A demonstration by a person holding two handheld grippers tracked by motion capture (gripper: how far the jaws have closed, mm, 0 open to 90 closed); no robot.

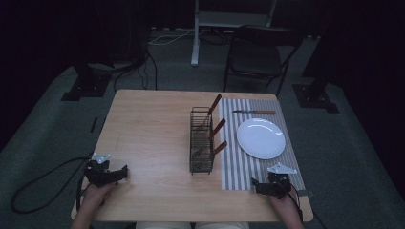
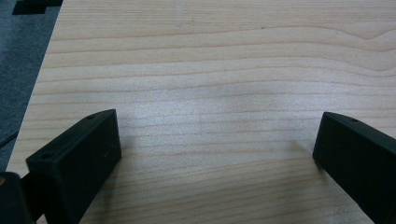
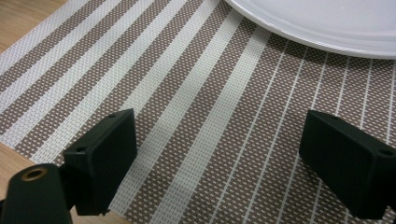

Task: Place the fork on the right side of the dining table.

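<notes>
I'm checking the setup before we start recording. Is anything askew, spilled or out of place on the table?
Nothing stands out. The plate sits flat on the striped placemat, a knife lies beyond it, and the wire rack stands upright with its wooden-handled utensils leaning out. No spills or visible damage.

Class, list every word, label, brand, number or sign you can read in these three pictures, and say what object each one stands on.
None: no readable text in any view.
The white plate, striped placemat, wire rack, knife and wooden table carry no print.
The left gripper and right gripper show no legible marking.
</notes>
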